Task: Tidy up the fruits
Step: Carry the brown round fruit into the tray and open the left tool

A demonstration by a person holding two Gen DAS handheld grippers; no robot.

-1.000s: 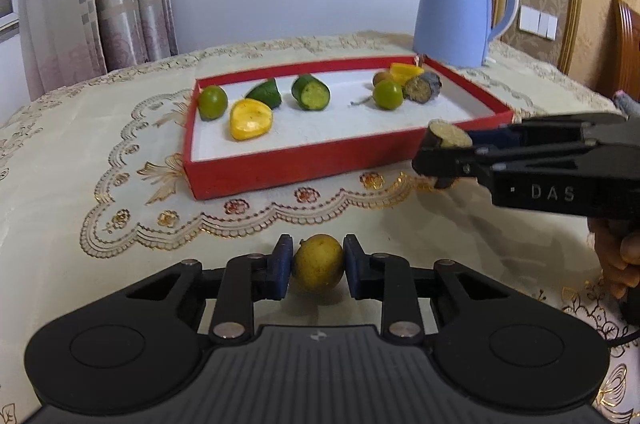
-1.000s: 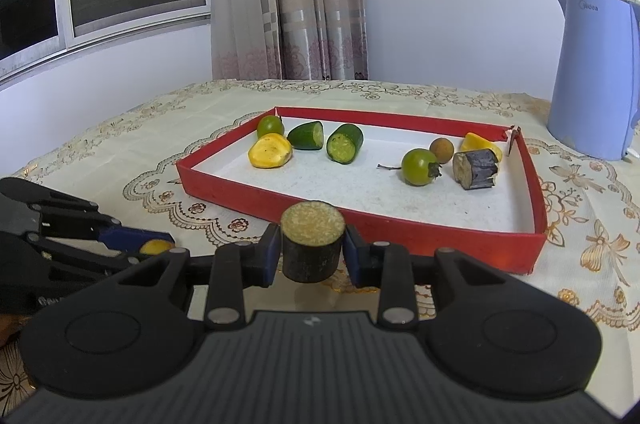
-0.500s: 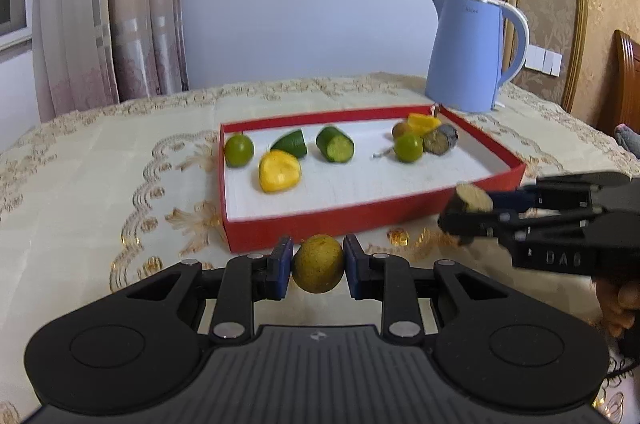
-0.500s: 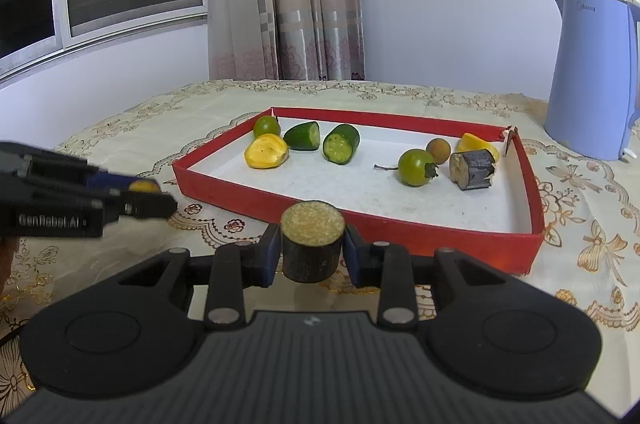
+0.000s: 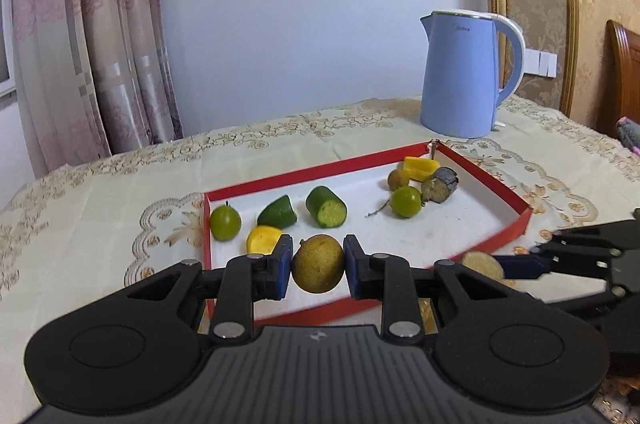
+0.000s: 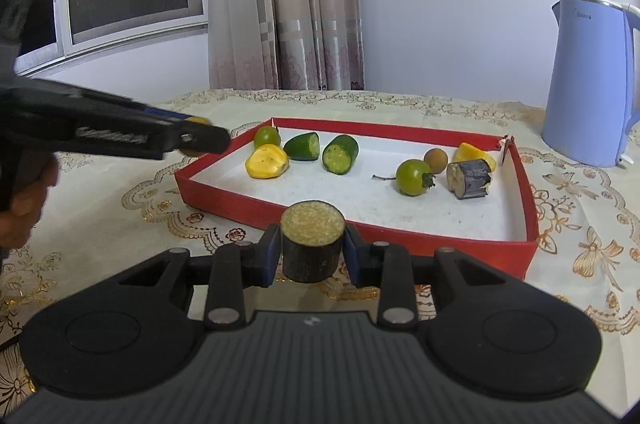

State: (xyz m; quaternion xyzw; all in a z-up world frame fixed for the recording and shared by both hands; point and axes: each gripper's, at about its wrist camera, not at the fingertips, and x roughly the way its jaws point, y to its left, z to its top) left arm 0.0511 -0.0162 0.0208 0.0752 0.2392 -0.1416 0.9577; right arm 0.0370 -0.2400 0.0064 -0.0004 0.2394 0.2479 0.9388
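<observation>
Left wrist view: seven pieces lie in the red tray (image 5: 496,184); left tongs (image 5: 317,266) clamp a brownish round fruit (image 5: 318,268), right tongs (image 6: 312,250) a dark stem chunk (image 6: 312,244), both unplaced.

In the left wrist frame your widest clear patch is the bare white floor at the red tray's (image 5: 520,220) lower right; fruit pieces crowd its left and upper right, and the blue kettle (image 5: 460,76) blocks beyond
</observation>
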